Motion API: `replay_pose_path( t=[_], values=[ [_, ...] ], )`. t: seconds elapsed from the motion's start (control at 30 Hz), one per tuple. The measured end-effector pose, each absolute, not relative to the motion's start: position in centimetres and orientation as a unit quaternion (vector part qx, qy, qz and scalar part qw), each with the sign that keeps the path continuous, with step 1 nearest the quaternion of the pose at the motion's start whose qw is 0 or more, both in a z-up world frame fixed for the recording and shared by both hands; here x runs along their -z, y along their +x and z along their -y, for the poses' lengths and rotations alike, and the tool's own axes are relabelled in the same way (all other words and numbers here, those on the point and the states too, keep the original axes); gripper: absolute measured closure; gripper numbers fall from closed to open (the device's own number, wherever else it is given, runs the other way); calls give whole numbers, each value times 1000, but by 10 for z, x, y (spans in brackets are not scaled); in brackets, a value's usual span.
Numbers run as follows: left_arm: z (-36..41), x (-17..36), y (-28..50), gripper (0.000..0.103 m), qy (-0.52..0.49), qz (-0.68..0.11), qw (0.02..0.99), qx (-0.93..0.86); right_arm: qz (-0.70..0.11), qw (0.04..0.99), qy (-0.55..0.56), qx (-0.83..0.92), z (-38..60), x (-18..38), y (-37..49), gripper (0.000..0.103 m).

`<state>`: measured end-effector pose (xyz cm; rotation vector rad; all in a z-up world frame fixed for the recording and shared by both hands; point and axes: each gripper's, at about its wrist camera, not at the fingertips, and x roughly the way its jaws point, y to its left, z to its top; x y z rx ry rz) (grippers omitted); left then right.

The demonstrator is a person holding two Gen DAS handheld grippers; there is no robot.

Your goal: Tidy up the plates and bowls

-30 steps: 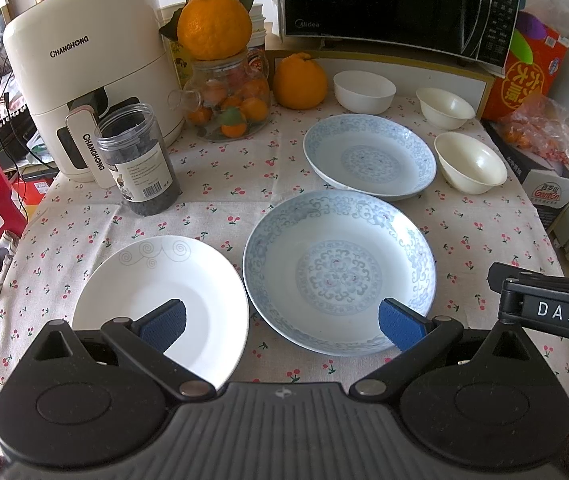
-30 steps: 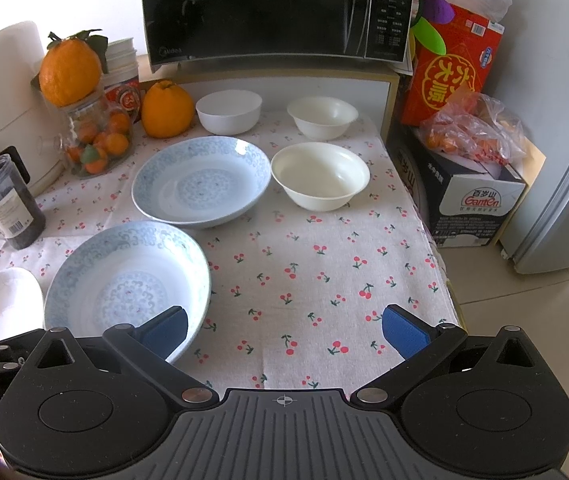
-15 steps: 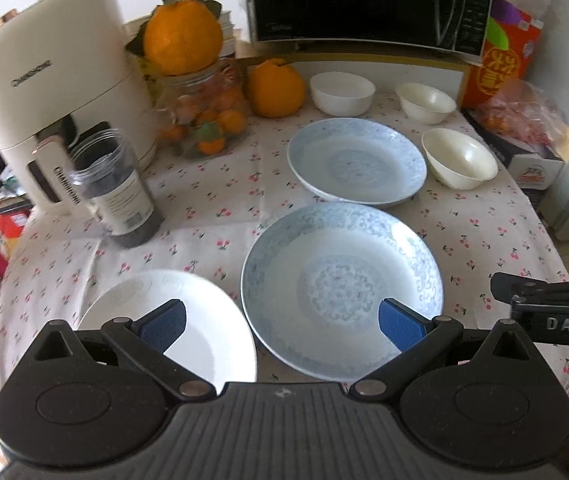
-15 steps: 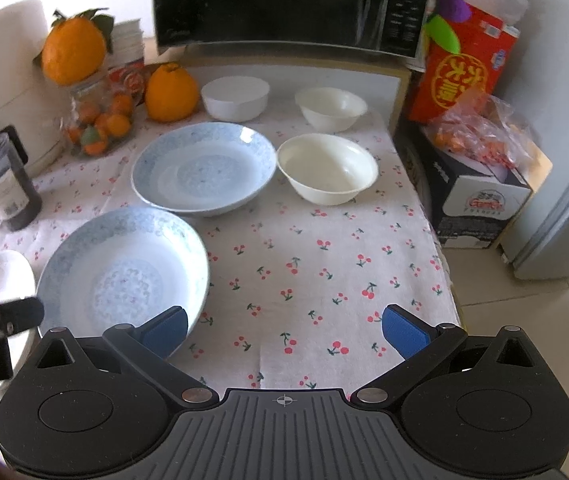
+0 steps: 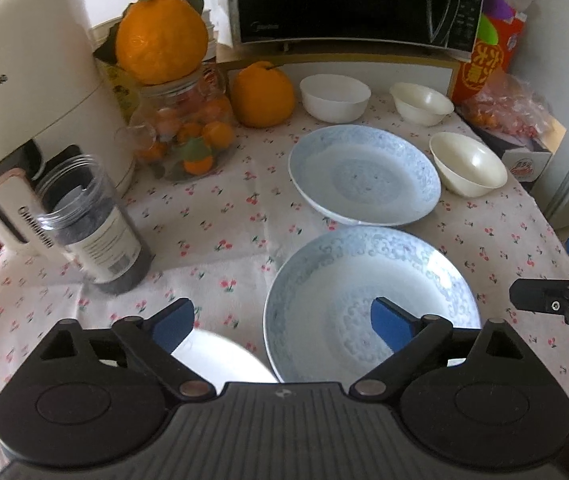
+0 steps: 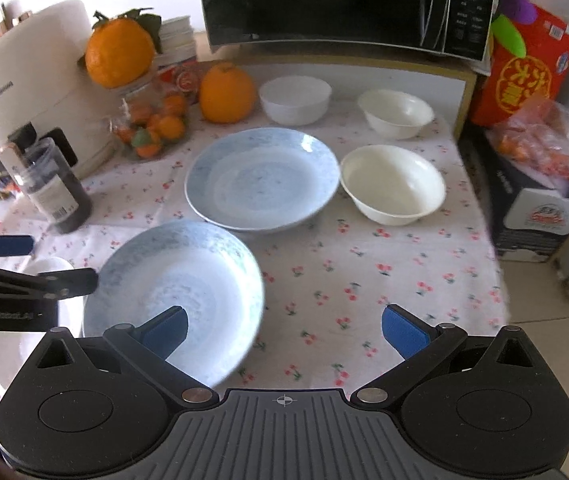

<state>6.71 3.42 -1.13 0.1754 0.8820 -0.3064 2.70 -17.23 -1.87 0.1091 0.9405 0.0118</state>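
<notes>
Two blue-patterned plates lie on the cherry-print cloth, the near one in front of the far one. A plain white plate lies left of the near one, mostly hidden under my left gripper. That gripper's jaws are closing. The near plate's left rim shows between the pads, which press on nothing. My right gripper is open, with the same plate's right rim between its pads. Three white bowls stand at the back right.
A cream air fryer, a dark jar and a glass jar of oranges crowd the left. A loose orange and a microwave stand behind. Boxes sit past the table's right edge.
Both grippers have come forward over the near blue plate. The white plate has slid under the left gripper, whose pads stand slightly closer. The right gripper has shifted left toward the plate.
</notes>
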Motion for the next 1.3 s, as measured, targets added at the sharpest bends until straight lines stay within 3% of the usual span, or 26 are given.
replay_pose_path(
  t=[0.2,0.43,0.7,0.87,1.03,1.3],
  values=[
    [-34,31,90,21,83,-427,879,196,-492,856,156,-18,189,46,36,1],
    [-38,43,105,43,70,-442,870,205,-503,849,158,-34,182,59,38,8],
    [-34,50,113,59,75,-441,867,219,-526,837,142,-50,164,77,41,35],
    [-34,57,118,73,76,-456,859,218,-535,830,152,-47,160,84,42,62],
    [-38,61,120,81,72,-462,858,211,-528,834,151,-41,160,86,44,81],
    [-41,59,115,85,61,-458,861,211,-526,834,161,-34,166,84,45,88]
  ],
)
